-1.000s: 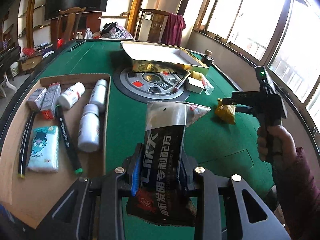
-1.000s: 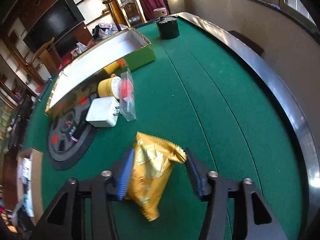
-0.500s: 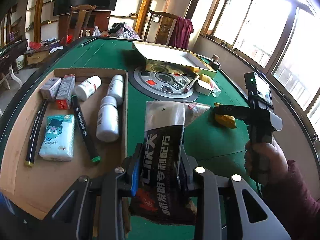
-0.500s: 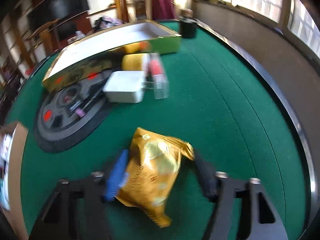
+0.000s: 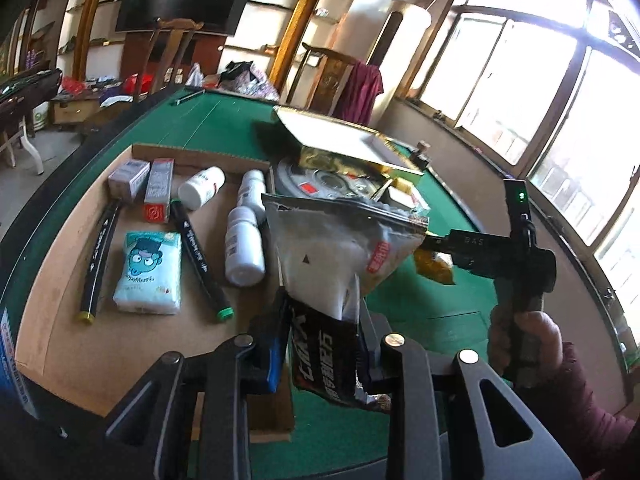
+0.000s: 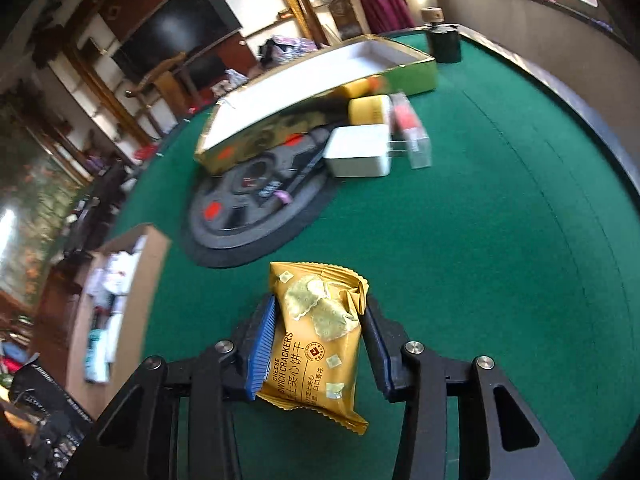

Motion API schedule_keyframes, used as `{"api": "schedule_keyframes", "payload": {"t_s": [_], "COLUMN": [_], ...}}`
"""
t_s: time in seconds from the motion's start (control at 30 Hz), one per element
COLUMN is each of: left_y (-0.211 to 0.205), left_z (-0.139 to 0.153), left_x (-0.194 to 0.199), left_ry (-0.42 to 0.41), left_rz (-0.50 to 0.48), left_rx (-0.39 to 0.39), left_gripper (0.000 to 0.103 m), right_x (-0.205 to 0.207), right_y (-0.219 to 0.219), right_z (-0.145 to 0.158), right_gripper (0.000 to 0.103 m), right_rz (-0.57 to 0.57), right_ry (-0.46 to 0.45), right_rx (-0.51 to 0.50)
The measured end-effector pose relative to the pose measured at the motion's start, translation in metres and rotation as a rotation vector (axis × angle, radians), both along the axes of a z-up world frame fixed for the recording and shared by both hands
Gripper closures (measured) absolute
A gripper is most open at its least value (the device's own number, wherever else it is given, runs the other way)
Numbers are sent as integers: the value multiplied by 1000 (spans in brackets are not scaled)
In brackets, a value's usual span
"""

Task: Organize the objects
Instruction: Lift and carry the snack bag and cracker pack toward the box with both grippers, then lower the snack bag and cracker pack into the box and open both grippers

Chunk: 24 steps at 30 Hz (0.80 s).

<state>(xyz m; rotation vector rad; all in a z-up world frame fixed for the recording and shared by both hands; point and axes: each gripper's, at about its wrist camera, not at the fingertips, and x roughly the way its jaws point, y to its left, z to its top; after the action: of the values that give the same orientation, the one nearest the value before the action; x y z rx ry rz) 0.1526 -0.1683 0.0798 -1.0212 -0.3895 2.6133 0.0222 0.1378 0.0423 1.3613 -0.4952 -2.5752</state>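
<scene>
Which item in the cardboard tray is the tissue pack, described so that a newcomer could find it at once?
On the green table, find the shallow cardboard tray in the left wrist view. Inside it, the tissue pack lies between two black markers, one on its left and one on its right. It is the only soft, pale blue-green packet, printed with a cartoon face; the neighbours are white bottles and small boxes.

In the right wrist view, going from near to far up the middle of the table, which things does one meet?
Right gripper shut on the yellow cracker packet → round dark mat → white charger block → open gold box.
</scene>
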Motion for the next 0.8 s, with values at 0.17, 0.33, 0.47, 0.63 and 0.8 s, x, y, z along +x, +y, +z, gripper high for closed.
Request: {"api": "schedule_keyframes", "payload": {"t_s": [0.17, 0.33, 0.47, 0.63, 0.8], "left_y": [-13, -45, -73, -101, -126], "left_z": [13, 36, 44, 30, 9], "left_x": [6, 22, 30, 26, 12], "left_ry": [32, 73, 46, -55, -133], "left_rz": [14, 61, 112, 165, 213], "left_rx": [50, 53, -12, -101, -102], "left_gripper": [77, 76, 76, 76, 76], "right_x": [9, 17, 20, 24, 32], "right_y": [-14, -42, -79, -137, -202], "right_z": [14, 38, 56, 62, 49], "right_gripper": [57, 57, 57, 57, 57], "right_rz": [63, 157, 259, 403, 521], "right_ry": [26, 67, 90, 72, 30], "right_rx": [-63, -99, -140, -191, -162]}}
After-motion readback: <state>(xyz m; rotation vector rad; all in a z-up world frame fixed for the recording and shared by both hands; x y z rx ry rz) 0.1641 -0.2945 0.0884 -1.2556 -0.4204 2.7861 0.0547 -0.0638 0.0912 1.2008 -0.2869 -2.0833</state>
